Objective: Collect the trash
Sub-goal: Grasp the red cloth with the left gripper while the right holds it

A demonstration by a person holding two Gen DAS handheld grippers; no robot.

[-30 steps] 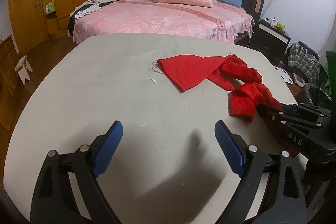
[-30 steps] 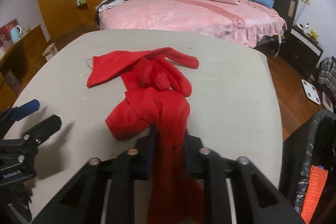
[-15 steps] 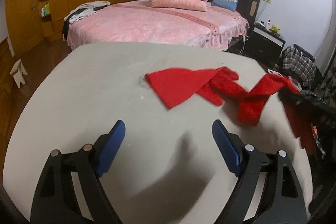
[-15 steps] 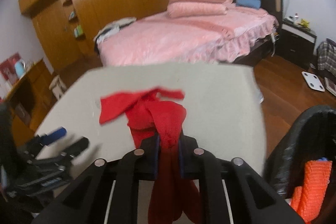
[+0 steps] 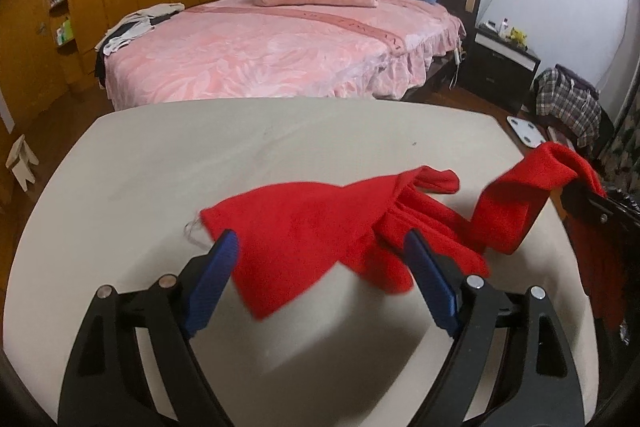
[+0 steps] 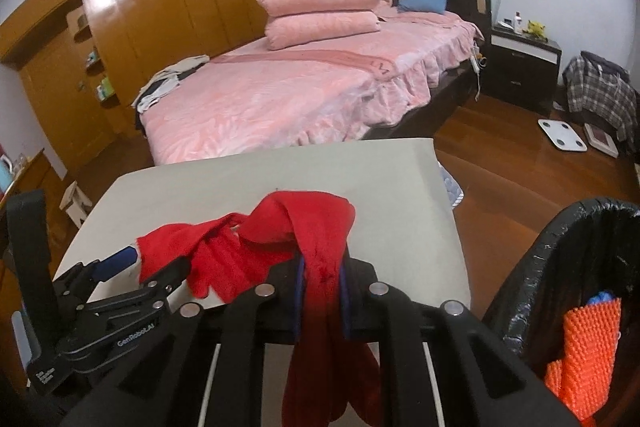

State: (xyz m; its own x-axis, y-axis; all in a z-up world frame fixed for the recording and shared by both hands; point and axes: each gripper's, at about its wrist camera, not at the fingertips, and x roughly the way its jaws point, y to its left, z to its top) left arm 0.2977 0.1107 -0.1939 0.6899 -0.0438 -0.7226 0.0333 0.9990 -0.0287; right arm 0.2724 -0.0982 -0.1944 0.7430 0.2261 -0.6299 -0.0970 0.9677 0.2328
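Item: long red fleece cloth (image 5: 304, 227), soft and crumpled, part spread on the pale grey flat-topped desk (image 5: 200, 155), part lifted off it. Right gripper (image 6: 322, 291): fingers (image 6: 297, 291) clamped together on a bunched fold of the cloth, which rises in a hump just beyond the fingertips and hangs in a tail below them. Left gripper (image 5: 320, 283): blue-padded fingers (image 5: 208, 287) standing wide apart, nothing pressed between them; the flat end of the cloth lies on the desk just beyond and between the fingertips. To the right of the right fingers, beside the desk edge: round bin lined with a black plastic bag (image 6: 560, 267), holding a knobbly orange piece (image 6: 588, 343). Beyond both pairs of fingers, past the desk: bed with pink patterned cover (image 6: 280, 99).
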